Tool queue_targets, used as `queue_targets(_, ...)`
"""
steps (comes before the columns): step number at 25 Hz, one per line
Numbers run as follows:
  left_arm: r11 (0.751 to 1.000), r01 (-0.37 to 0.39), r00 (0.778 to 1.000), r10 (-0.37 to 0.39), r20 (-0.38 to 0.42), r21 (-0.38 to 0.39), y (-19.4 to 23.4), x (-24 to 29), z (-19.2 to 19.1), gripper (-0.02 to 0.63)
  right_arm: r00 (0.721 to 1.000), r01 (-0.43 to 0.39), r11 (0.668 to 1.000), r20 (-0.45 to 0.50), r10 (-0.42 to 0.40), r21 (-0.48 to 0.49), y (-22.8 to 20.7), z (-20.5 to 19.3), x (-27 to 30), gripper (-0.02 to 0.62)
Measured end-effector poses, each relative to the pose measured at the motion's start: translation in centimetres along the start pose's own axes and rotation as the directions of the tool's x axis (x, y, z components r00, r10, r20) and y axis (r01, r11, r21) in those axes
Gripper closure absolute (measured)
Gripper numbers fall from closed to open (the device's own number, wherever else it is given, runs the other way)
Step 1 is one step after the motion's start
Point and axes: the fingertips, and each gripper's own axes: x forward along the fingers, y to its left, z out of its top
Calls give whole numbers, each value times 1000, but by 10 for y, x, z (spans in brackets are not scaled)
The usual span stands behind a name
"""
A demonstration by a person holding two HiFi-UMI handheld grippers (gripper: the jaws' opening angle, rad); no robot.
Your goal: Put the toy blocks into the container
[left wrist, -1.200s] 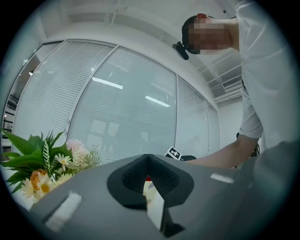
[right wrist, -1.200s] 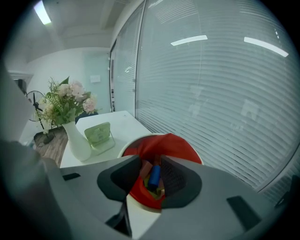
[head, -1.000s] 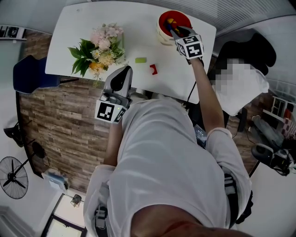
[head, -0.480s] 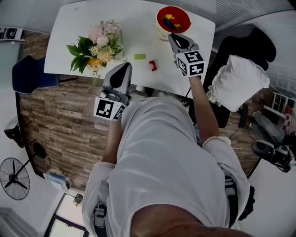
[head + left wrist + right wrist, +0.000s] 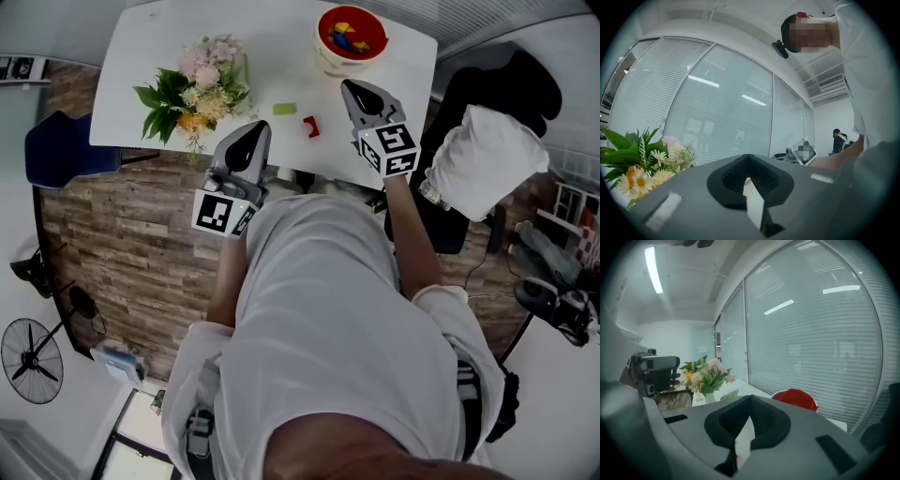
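— Jaws of the right gripper (image 5: 355, 89)?
— They had just closed together, with nothing between them. Those of the left gripper (image 5: 251, 133) met too, empty.
— And the blocks?
— A green block (image 5: 284, 109) and a red block (image 5: 309, 126) lay on the table (image 5: 150, 47), near the red container (image 5: 373, 26), which held others.

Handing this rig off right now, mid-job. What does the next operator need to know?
Left gripper: shut, empty, at the near edge of the table.
Right gripper: jaws just closed, nothing between them, just short of the red container.
Done: several blocks lie in the container.
Left: green block and red block, both on the table between the grippers.
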Motion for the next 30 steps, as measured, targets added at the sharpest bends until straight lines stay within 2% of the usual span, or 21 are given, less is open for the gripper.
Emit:
queue_targets(6, 1000, 1, 1000, -1, -9, -3, -2, -6, -2, 620, 997, -29, 999, -77, 26, -39, 22, -37, 6, 592)
queue_targets(14, 1000, -16, 1000, 16, -13, -10, 3, -16, -4, 620, 983, -74, 997, -171, 67, -34, 48, -85, 20, 591)
queue_targets(18, 1000, -19, 1000, 19, -13, -12, 5, -21, -5, 620, 966, -89, 996, -245, 85, -8, 56, -111, 31, 553)
queue_targets(23, 1000, -20, 1000, 19, -19, -11, 5, -27, -5, 620, 926, -87, 995, -366, 96, 43, 64, -153, 46, 491)
queue_targets(30, 1000, -5, 1000, 5, -30, -9, 1, -32, -7, 620, 844, -78, 994, -525, 107, 76, 69, -218, 66, 446)
